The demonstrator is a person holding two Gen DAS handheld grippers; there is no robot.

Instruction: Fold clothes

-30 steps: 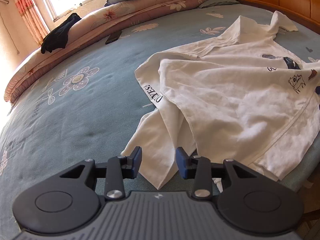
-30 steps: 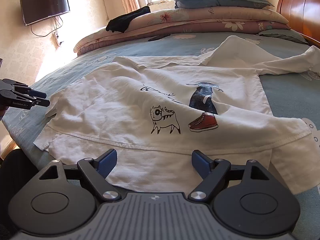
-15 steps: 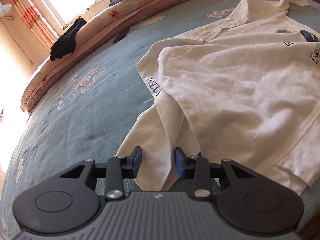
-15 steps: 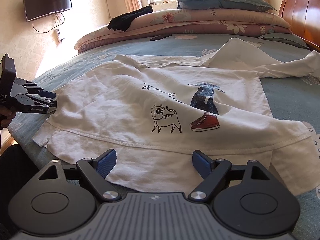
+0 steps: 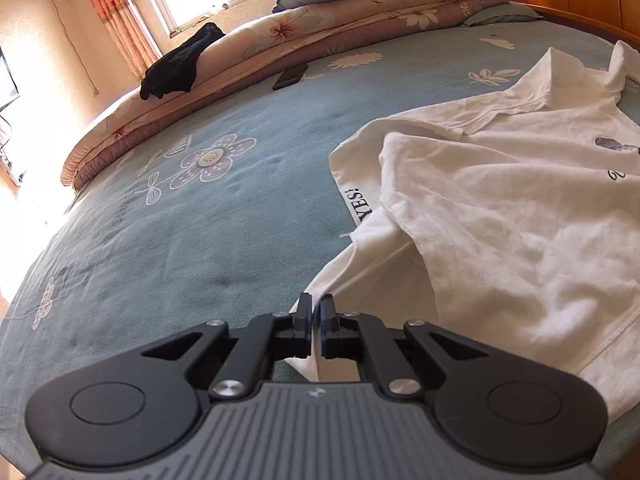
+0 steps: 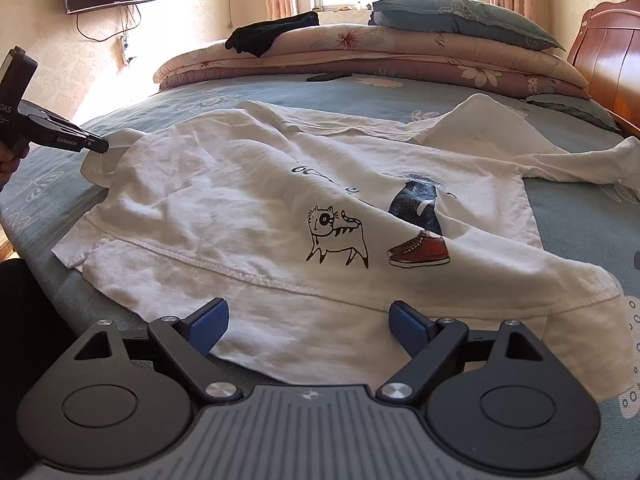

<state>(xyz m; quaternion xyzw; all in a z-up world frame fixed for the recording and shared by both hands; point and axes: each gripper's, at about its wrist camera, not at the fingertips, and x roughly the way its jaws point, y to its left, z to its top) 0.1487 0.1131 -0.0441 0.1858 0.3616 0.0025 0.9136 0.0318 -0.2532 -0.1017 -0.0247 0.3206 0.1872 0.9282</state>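
Your left gripper (image 5: 316, 312) has just clenched on the near left corner of the white T-shirt (image 6: 248, 200), with a thin edge of cloth pinched between the pads. Your right gripper (image 6: 308, 322) hangs released, jaws wide, just above the shirt's near hem and holding nothing. The shirt lies crumpled and partly doubled over on the near right part of the bed (image 5: 200, 220). You seem to be at the first grasp, before any fold. Next, I'd take the hem with the right gripper and pull the shirt flat. Count: one shirt, two grippers, one dark garment (image 6: 272, 34) on the far stacked quilts (image 6: 400, 56), one pillow (image 6: 460, 18).
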